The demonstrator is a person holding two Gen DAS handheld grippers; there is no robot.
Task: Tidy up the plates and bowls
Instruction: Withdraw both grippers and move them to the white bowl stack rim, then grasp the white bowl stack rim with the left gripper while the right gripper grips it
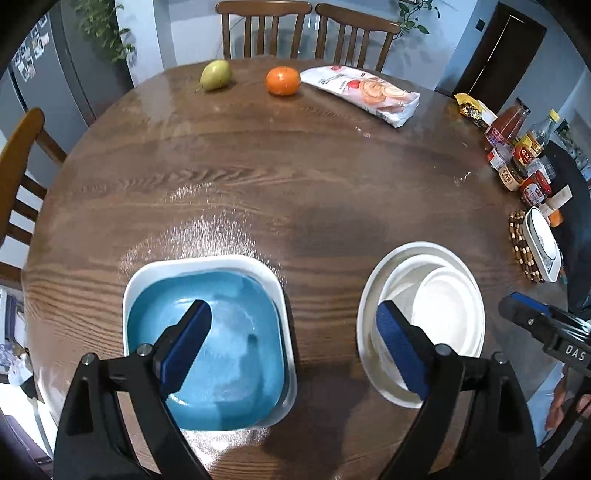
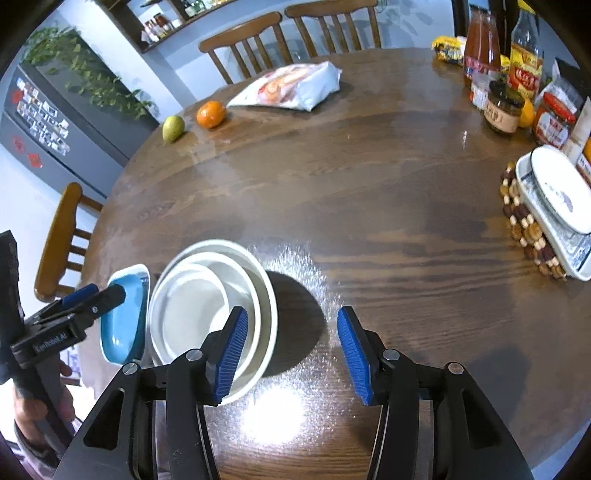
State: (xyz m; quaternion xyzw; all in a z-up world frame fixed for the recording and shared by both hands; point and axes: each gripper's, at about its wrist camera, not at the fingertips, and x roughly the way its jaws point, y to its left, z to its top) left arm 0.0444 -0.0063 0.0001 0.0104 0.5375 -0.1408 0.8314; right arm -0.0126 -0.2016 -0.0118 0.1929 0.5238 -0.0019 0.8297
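Desk (image 1: 295,166): round, dark wood grain, glossy, w/ glare patches near the front.

Blue plate (image 1: 218,332): square w/ rounded corners, nested in a white square dish (image 1: 280,280), front-left of desk. Nothing grips it.

White bowls (image 1: 436,295): three round ones nested, largest outside, just right of the blue plate, apart from it. Same stack in right wrist view (image 2: 207,306).

Left gripper (image 1: 295,339): fingers wide apart, empty, hanging above the gap between plate and bowls; one blue pad over each, no contact visible.

Right gripper (image 2: 291,354): fingers part-way apart, nothing between them but bare desk; left pad overlaps the bowl rim in view, contact cannot be told. A hand (image 2: 40,410) holds the left gripper's handle at the edge of this view.

Far edge: pear (image 1: 216,75), orange (image 1: 282,80), snack bag (image 1: 364,92), in a row, well apart from the dishes.

Right edge: jars and bottles (image 2: 509,85) clustered; beaded trivet (image 2: 524,225) carrying a white rectangular tray (image 2: 535,210) w/ an oval plate (image 2: 557,188) on top.

Chairs (image 1: 306,29) around the desk.
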